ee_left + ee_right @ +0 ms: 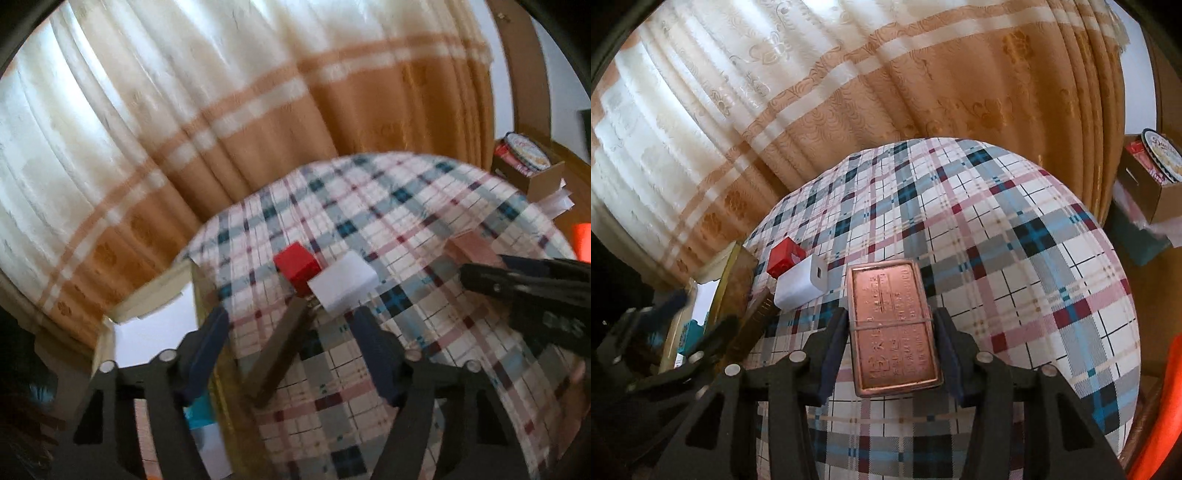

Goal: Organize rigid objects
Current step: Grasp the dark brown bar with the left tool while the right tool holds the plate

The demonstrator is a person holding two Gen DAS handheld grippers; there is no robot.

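A red block and a white charger block lie side by side on the plaid tablecloth. A dark brown bar lies between the fingers of my left gripper, which is open around it. In the right wrist view my right gripper has its fingers on both sides of a copper-coloured flat case lying on the cloth; a small gap shows on each side. The red block, white charger and brown bar lie to its left. The right gripper also shows in the left wrist view.
An orange and white curtain hangs behind the table. A cardboard box with a round tin stands at the far right. The table's left edge drops off beside my left gripper. Something orange lies at the right edge.
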